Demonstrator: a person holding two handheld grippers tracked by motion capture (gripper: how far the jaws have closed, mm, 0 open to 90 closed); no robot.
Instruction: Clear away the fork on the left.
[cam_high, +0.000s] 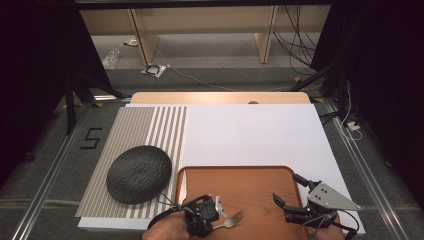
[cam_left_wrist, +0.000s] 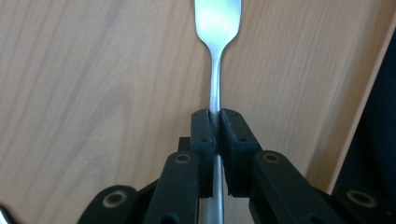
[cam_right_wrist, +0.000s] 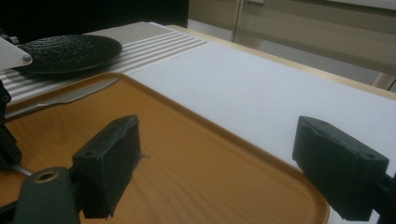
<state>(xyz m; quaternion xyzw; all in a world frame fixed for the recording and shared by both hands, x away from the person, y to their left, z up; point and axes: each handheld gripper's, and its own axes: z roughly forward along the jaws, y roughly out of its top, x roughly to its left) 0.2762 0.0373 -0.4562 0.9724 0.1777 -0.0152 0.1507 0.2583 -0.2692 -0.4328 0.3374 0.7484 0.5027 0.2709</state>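
Observation:
A silver fork (cam_high: 234, 219) is held over the near part of a wooden tray (cam_high: 235, 180), tines pointing right. My left gripper (cam_high: 217, 223) is shut on its handle. In the left gripper view the two black jaws pinch the thin shaft of the fork (cam_left_wrist: 215, 70) just under my left gripper (cam_left_wrist: 215, 117), with the tray's wood behind. My right gripper (cam_high: 286, 188) hovers open over the tray's right side with nothing between its jaws. In the right gripper view my right gripper (cam_right_wrist: 219, 140) stands wide open above the tray (cam_right_wrist: 187, 158).
A table knife (cam_right_wrist: 65, 97) lies along the tray's left edge. A black round plate (cam_high: 138, 173) rests on a striped grey mat (cam_high: 150, 125) to the left. A white sheet (cam_high: 250, 130) covers the table beyond the tray. The tray's raised rim (cam_right_wrist: 261, 154) runs between my right jaws.

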